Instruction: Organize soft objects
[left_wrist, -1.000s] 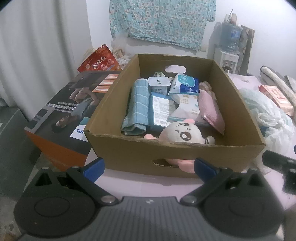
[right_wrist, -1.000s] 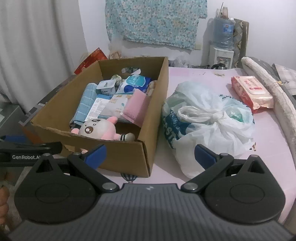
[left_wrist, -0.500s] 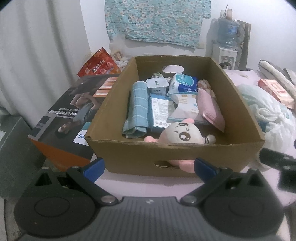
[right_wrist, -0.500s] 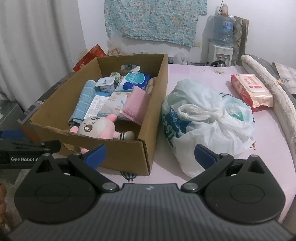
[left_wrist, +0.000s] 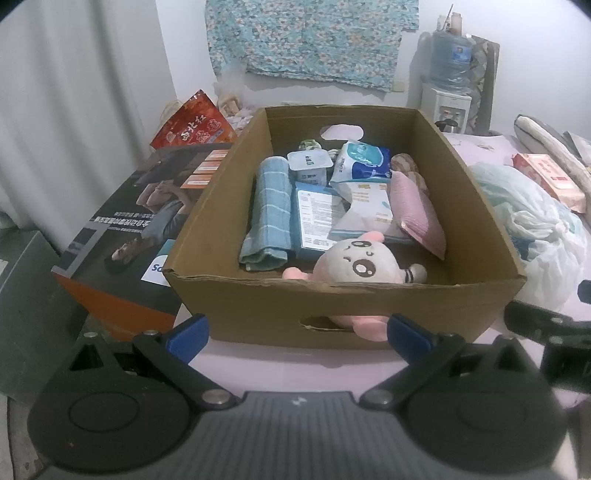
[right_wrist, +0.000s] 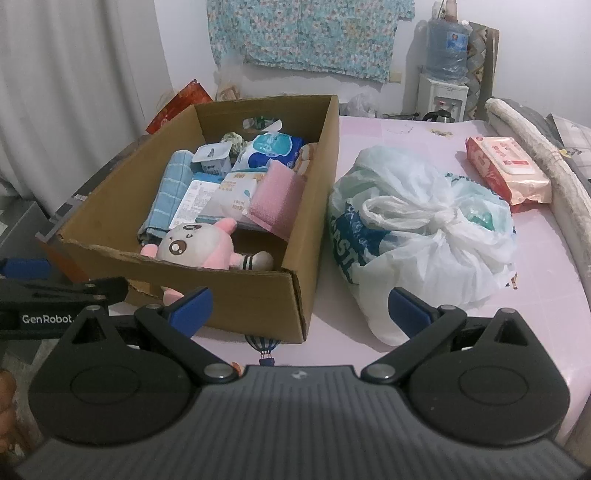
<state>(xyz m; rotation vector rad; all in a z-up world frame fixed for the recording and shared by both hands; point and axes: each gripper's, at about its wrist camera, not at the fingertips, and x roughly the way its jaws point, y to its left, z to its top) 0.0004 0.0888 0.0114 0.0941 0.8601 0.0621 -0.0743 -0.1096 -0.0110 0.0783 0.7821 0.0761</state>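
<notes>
Soft goods packed in an open cardboard box (left_wrist: 343, 310), with a tied bag and a wipes pack beside it.

A pink-and-white plush toy (left_wrist: 360, 264) lies against the box's near wall, face up, one pink limb poking out through the handle slot. Behind it a folded blue striped towel (left_wrist: 269, 212) lies lengthwise along the left wall, flat white-and-blue packets (left_wrist: 317, 218) overlap in the middle, and a pink cloth pack (left_wrist: 417, 214) leans tilted by the right wall. A knotted white plastic bag (right_wrist: 421, 236) sits just beside the box on the pink surface; a pink wipes pack (right_wrist: 506, 168) lies flat farther right, apart from the bag.
</notes>
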